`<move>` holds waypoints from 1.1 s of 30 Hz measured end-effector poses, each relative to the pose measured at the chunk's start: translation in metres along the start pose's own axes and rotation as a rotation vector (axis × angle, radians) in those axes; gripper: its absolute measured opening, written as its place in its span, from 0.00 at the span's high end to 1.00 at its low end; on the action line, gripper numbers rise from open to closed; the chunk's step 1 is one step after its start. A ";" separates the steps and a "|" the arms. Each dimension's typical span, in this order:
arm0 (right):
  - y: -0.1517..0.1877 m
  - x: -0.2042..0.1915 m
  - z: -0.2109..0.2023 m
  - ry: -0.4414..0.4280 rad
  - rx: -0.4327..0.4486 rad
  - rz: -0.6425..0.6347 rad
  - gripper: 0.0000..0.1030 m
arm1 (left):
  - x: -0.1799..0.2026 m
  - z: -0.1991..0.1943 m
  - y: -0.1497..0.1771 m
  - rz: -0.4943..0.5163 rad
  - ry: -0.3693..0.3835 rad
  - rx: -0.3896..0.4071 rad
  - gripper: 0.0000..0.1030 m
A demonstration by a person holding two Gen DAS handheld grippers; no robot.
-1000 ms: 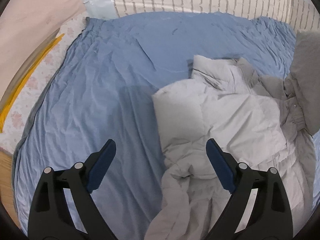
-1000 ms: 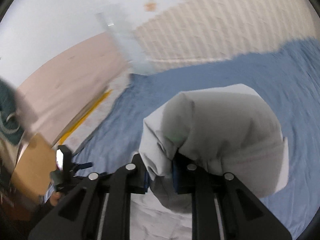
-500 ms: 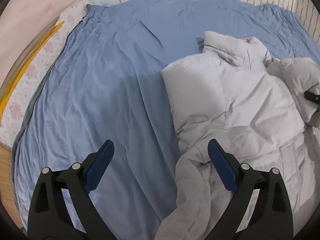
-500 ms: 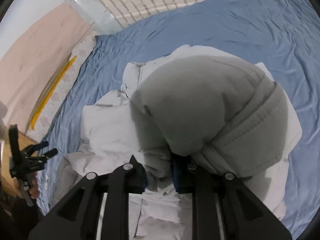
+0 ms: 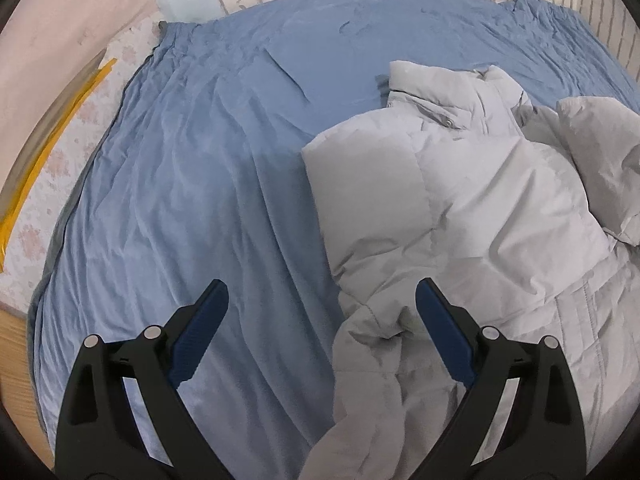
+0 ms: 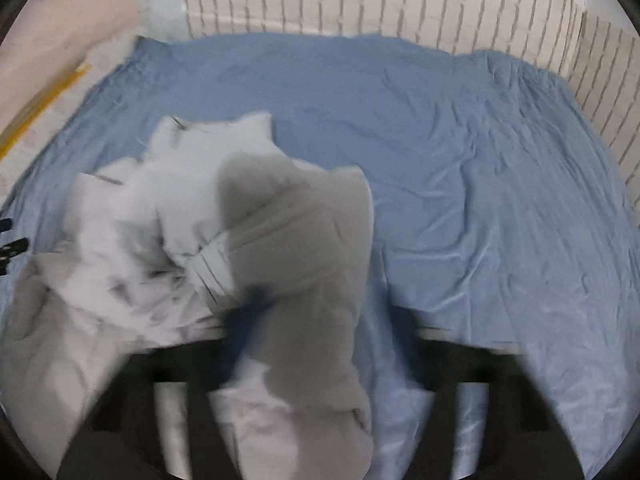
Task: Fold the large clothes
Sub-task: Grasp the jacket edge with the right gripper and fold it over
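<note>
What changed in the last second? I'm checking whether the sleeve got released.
The right tongs, shut on the sleeve a second ago, have opened and let it go; it was carried down and now lies on the jacket. The left tongs stayed open over the blue sheet.

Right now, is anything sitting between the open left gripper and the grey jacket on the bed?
Nothing visible. The left gripper hangs open over the jacket, its near sleeve between the fingers, with only blue sheet alongside.
</note>
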State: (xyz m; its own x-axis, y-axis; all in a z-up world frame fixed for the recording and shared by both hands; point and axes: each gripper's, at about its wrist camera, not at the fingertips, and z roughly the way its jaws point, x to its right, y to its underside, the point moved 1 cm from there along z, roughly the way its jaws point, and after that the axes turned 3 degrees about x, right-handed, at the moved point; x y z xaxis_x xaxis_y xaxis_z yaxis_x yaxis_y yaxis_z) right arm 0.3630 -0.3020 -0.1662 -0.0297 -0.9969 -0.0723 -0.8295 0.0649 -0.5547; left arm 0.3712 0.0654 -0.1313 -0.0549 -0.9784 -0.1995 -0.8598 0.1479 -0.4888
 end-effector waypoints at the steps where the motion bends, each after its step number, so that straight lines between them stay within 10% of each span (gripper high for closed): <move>1: -0.001 0.001 0.009 0.002 -0.015 0.012 0.96 | 0.001 0.000 0.001 0.002 0.000 -0.001 0.08; 18: -0.080 -0.145 -0.020 -0.430 0.146 -0.099 0.97 | -0.029 -0.019 0.000 -0.053 0.004 0.023 0.08; 22: -0.073 -0.128 -0.030 -0.291 0.147 -0.118 0.93 | -0.028 -0.032 -0.004 -0.074 0.073 0.036 0.08; 25: -0.051 -0.099 -0.022 -0.157 0.114 -0.088 0.60 | -0.018 -0.043 -0.013 -0.101 0.159 0.054 0.06; 33: 0.004 -0.028 -0.005 -0.056 0.092 0.074 0.49 | 0.070 -0.048 -0.046 -0.037 0.205 0.080 0.05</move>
State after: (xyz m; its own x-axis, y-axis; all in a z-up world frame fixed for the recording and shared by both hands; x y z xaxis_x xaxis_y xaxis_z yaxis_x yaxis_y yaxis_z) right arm 0.3576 -0.2739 -0.1626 -0.0559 -0.9855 -0.1602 -0.7714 0.1445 -0.6197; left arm 0.3827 -0.0163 -0.0823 -0.1332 -0.9911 -0.0079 -0.8204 0.1147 -0.5601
